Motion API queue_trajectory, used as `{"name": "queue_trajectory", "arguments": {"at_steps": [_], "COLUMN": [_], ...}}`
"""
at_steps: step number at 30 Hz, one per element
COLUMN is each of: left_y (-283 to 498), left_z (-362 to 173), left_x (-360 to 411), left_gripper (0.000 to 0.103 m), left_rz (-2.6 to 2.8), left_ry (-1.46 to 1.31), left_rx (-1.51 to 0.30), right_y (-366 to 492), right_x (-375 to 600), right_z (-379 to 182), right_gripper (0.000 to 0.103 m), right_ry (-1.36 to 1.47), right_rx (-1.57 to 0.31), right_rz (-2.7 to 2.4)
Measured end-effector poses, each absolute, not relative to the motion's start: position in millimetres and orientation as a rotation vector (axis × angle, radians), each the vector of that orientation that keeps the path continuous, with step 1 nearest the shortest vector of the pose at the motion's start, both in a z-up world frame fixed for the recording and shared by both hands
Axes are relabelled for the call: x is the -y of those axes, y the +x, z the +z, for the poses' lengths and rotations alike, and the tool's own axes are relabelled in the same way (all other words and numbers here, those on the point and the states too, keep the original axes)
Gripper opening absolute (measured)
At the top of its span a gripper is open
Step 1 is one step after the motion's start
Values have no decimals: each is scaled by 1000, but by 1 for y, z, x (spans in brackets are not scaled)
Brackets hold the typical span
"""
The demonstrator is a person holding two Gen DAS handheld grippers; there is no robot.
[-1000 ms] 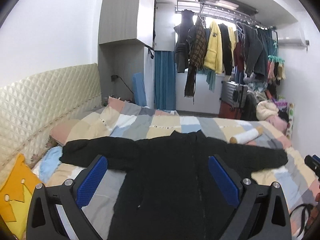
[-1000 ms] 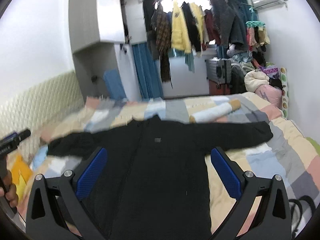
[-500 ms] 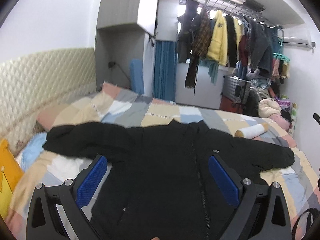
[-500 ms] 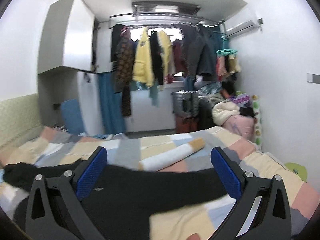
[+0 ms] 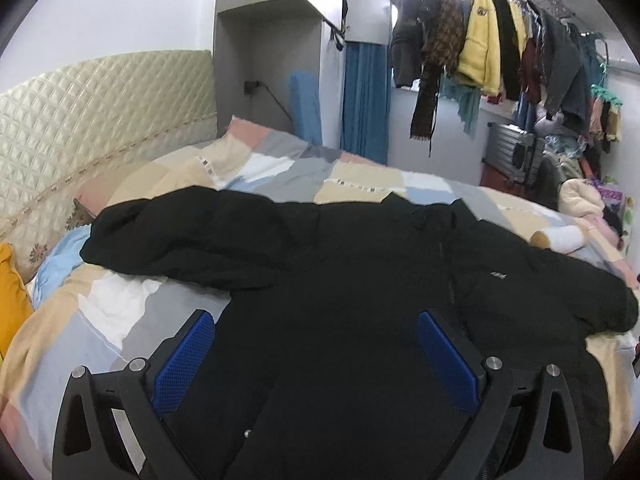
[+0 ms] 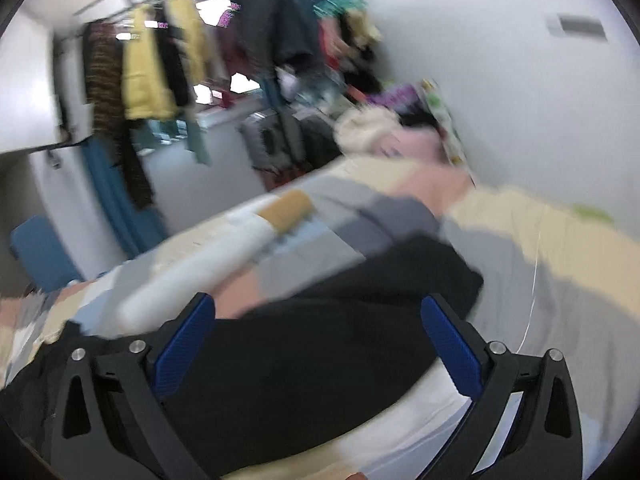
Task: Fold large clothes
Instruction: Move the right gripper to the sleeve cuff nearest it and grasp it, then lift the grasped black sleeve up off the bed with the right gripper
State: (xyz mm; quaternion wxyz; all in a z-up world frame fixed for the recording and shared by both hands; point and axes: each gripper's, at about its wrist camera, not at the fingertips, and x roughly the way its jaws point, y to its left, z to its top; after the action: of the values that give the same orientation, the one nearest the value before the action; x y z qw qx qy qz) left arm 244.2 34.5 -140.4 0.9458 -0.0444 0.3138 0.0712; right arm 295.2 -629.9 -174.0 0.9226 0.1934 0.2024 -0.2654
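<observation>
- Your right wrist view is smeared by motion blur; edges of the hanging clothes (image 6: 160, 68) and the far clutter cannot be made out there.
- The lower hem of the black jacket (image 5: 360, 300) is cut off behind your left claw (image 5: 316, 354) and the frame edge.
- In the right view only one sleeve of the black jacket (image 6: 340, 340) shows, its cuff end lying on the patchwork bedspread (image 6: 540, 248).
- Left claw: fingers spread wide, nothing between the blue pads (image 5: 182, 362); it hovers over the jacket body.
- Right claw (image 6: 318, 350): fingers likewise spread apart, holding nothing, above the sleeve.
- The jacket lies front up on the bed, both sleeves stretched outward across the patchwork bedspread (image 5: 120, 312).
- A rolled white bundle (image 6: 224, 256) with a tan end lies on the bed just beyond the sleeve; also visible at the left view's right edge (image 5: 560, 238).
- A quilted cream headboard (image 5: 100, 112) sits at left; an orange pillow (image 5: 12, 304) is partly cut off.
- A clothes rail (image 5: 500, 52) full of garments hangs behind the bed.
</observation>
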Motion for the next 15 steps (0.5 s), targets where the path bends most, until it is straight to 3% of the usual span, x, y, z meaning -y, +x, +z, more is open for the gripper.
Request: {"name": "queue_trajectory", "arguments": {"at_steps": [2,8,11,14,15], "left_y": [250,270,275,274,273], "left_z": [-150,-175,-183,-186,-187], "left_x": [-33,-26,-19,-13,-11], "left_gripper": [102,102,102,102,102], "left_rz": [152,146,142,135,132], "left_ry": [-79,-61,-35,-12,-6], "left_rx": [-658,-709,-721,-725,-725], "right_y": [295,279,279,292,295], "right_x": [653,704,714,720,721], "right_z": [-200,-259,-268,-270,-269], "right_gripper": [87,85,79,59,42], "right_ry": [466,663,754,768,769], "right_rx": [-438,-411,-384,-391,-393], "right_rz": [-605,-675,-597,-545,-540]}}
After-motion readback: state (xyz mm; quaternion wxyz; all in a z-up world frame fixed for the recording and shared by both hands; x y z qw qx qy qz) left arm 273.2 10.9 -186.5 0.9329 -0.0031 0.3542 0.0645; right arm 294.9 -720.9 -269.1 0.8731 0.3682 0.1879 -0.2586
